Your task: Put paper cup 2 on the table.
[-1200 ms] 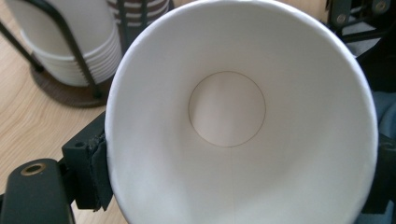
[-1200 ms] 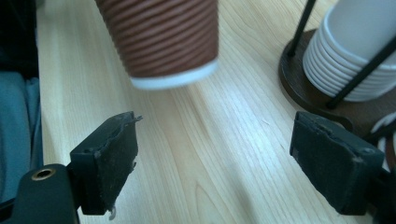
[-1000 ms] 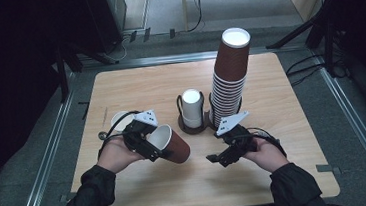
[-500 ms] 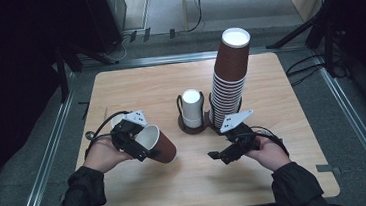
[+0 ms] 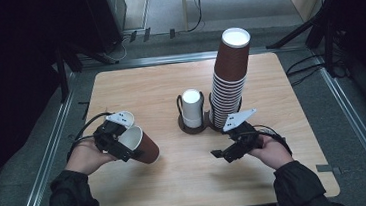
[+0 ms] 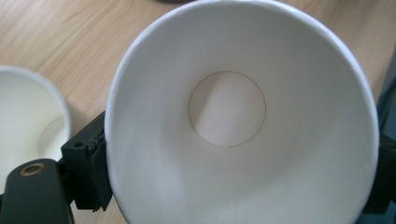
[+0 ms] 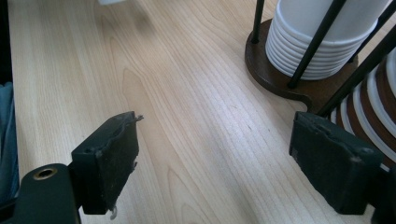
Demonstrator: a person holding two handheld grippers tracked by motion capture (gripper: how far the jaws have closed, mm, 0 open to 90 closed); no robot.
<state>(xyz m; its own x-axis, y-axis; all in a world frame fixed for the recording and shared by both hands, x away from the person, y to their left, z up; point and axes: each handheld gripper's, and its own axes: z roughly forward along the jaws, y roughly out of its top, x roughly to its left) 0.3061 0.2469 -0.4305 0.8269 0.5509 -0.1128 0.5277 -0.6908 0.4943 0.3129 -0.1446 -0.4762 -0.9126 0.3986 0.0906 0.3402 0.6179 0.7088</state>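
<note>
Brown paper cup w/ white lining is clamped on its side in left gripper, mouth twd camera, prob. for carrying. Right gripper is held empty, jaws apart, beside tall brown cup stack, ready to pick.

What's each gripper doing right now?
Left gripper: shut on the brown paper cup.
Right gripper: open, holding nothing.

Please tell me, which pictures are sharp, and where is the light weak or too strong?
High view: table lit, surroundings nearly black, top cup of the stack glares white. Left gripper view: held cup close, soft, shaded inside. Right gripper view: wood grain sharp, jaws slightly soft.
</note>
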